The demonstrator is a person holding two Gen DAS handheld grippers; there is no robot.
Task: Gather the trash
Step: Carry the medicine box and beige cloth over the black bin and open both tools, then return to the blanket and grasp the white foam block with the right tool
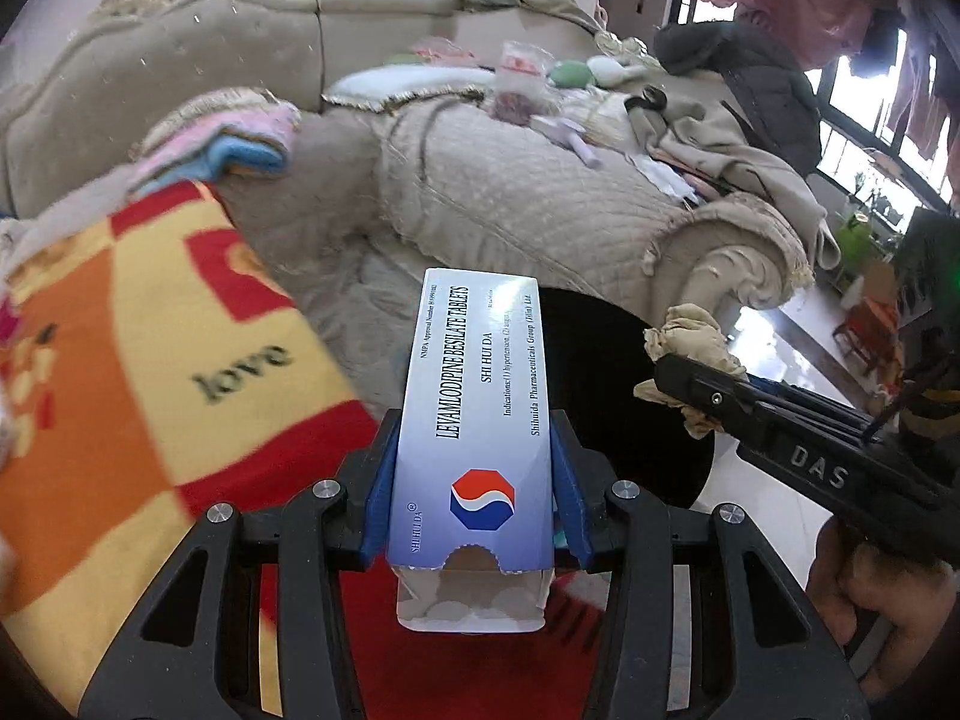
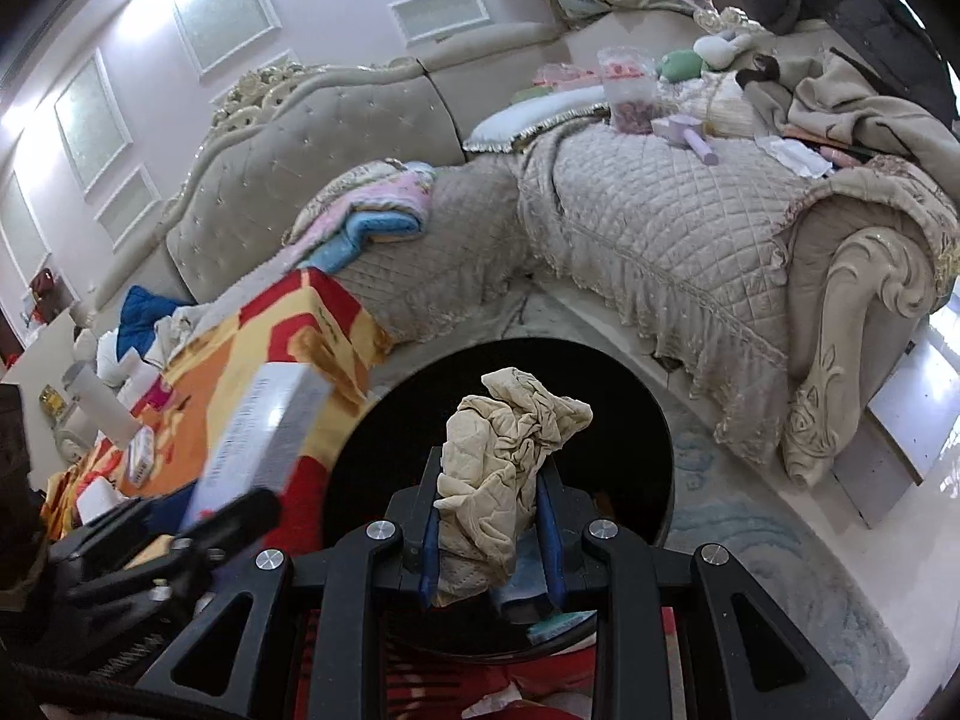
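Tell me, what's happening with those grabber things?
A person is tidying up trash with a grabber in each hand. The left gripper is clamped on a pill box. The right gripper is shut on a crumpled beige wad. Both are held over a round black bin on the floor beside the sofa, and nothing has been dropped in yet.
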